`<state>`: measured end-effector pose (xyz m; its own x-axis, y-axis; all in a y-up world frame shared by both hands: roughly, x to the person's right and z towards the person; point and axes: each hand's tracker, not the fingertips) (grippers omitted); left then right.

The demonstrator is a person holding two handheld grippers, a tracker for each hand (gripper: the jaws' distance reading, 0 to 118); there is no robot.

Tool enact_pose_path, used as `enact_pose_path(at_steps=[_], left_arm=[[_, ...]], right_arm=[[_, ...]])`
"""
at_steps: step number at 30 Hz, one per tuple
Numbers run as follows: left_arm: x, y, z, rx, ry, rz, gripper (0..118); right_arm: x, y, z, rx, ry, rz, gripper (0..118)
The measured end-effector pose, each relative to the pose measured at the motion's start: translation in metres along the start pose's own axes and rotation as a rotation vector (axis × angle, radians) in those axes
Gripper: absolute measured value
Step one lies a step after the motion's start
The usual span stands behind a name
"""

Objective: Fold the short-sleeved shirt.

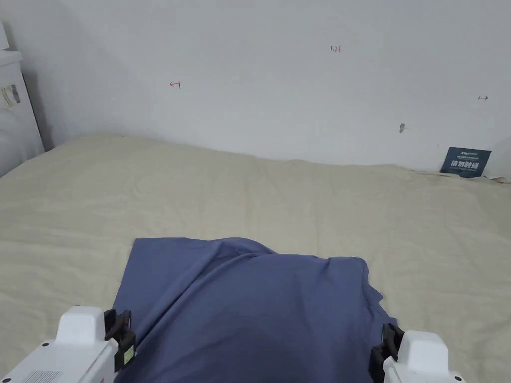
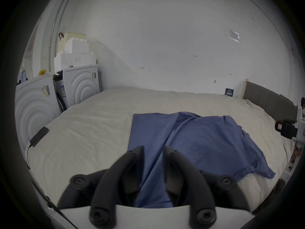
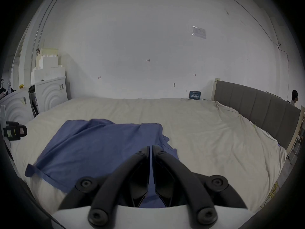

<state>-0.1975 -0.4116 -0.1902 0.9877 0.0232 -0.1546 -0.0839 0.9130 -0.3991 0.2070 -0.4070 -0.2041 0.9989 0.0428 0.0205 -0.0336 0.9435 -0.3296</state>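
Currently the blue shirt (image 1: 249, 309) lies on the near part of the cream bed (image 1: 299, 209), its near edge raised. At near left, the left gripper (image 2: 153, 151) has jaws apart with cloth between them; at near right, the right gripper (image 3: 151, 148) is clamped on cloth.

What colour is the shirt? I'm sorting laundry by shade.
The shirt is plain blue, clearest in the head view.
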Motion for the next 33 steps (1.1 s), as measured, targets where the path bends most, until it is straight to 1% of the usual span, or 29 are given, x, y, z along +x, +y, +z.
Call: enact_pose_path(at_steps=[2, 9, 13, 16, 20, 26, 28, 33], left_arm=[[0.005, 0.000, -0.003, 0.003, -0.010, -0.002, 1], [0.016, -0.003, -0.002, 0.009, -0.006, -0.012, 0], [0.012, 0.001, -0.003, 0.004, -0.008, 0.037, 0], [0.004, 0.011, -0.020, -0.033, -0.027, 0.063, 0], [-0.010, 0.038, -0.065, -0.088, -0.020, 0.048, 0], [-0.036, 0.090, -0.175, -0.219, -0.078, 0.106, 0], [-0.041, 0.103, -0.212, -0.245, -0.094, 0.076, 0], [-0.054, 0.120, -0.299, -0.343, -0.092, 0.081, 0]], right_arm=[[-0.001, 0.004, -0.001, 0.001, 0.011, -0.015, 1], [-0.005, 0.006, -0.001, 0.015, 0.022, -0.008, 0], [-0.009, 0.003, -0.005, 0.003, 0.026, -0.011, 0], [-0.014, 0.002, -0.012, -0.017, 0.030, -0.012, 0], [-0.019, 0.004, -0.027, -0.041, 0.044, -0.007, 0], [-0.029, 0.016, -0.060, -0.050, 0.064, 0.003, 0], [-0.033, 0.020, -0.072, -0.054, 0.072, 0.002, 0], [-0.041, 0.023, -0.103, -0.073, 0.085, 0.008, 0]])
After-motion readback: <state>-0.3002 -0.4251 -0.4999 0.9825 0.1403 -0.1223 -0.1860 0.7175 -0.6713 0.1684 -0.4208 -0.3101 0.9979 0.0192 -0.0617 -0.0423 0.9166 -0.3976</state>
